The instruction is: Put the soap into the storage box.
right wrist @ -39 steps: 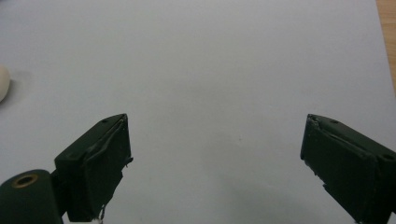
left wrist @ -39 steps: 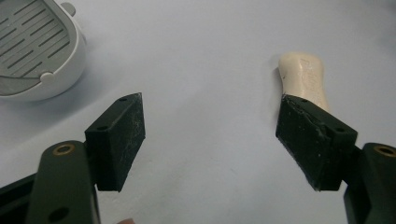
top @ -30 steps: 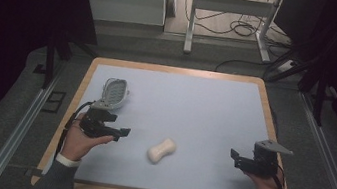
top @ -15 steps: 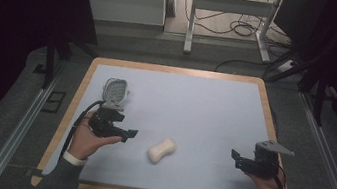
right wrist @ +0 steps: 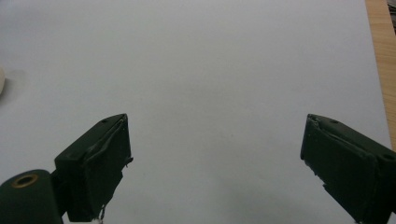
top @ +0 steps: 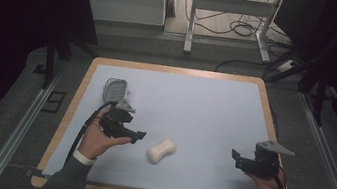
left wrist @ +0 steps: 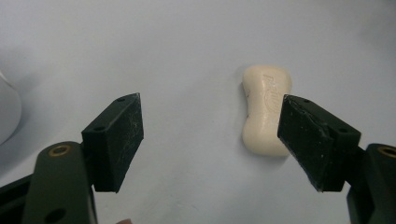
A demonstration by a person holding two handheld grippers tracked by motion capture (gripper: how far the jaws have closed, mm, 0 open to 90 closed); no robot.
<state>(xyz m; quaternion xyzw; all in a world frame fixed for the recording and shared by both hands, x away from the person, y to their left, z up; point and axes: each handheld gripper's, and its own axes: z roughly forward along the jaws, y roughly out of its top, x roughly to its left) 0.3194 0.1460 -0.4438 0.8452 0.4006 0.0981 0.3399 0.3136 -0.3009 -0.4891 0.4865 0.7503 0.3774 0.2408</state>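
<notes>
Soap (top: 161, 150) lies bare on the pale blue mat (top: 194, 108), a little toward your side of its middle and at about 3 o'clock from your left gripper (top: 136, 135). Your left gripper has its jaws spread wide and grips nothing; in the left gripper view the soap (left wrist: 265, 108) sits ahead of the tips, just beside the right-hand jaw and partly hidden behind it, though you cannot tell whether they touch. Your right gripper (top: 238, 159) is also wide open and empty, with only bare mat (right wrist: 224, 70) between its jaws, well apart from the soap at about 3 o'clock from it.

From the high view, the bar's long axis runs from roughly 8 o'clock to 2 o'clock. It is cream-coloured, waisted in the middle like a small bone, with rounded ends and faint raised lettering on top that is too small to read.

A grey and white soap dish (top: 115, 89) stands at about 11 o'clock from your left hand (top: 96, 139).
</notes>
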